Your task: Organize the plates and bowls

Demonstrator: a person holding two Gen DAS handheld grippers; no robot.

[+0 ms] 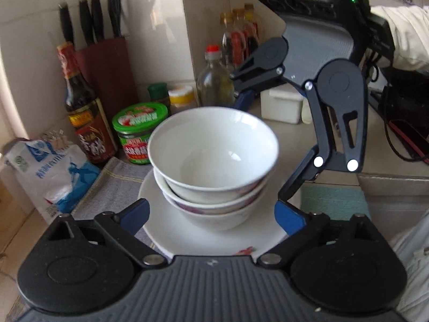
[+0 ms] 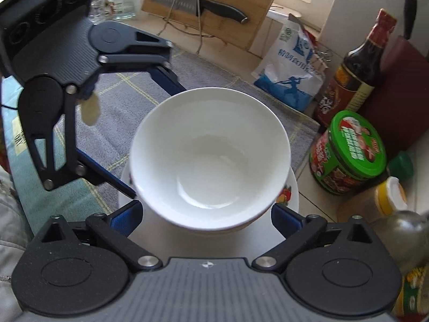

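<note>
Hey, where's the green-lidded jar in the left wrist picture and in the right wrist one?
Left wrist view: the jar stands left of centre, just left of the bowl stack, beside the dark bottle.
Right wrist view: the jar is at the right, just right of the stack, below the dark bottle.
Shared landmark: the blue-and-white bag.

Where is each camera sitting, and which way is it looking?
Left wrist: sits on the left gripper, facing the stacked bowls on the plate; its own open fingers show, with the right gripper beyond.
Right wrist: sits on the right gripper, looking down into the bowls; its open fingers show, with the left gripper opposite.
Both share the bowls, plate and green-lidded jar.
</note>
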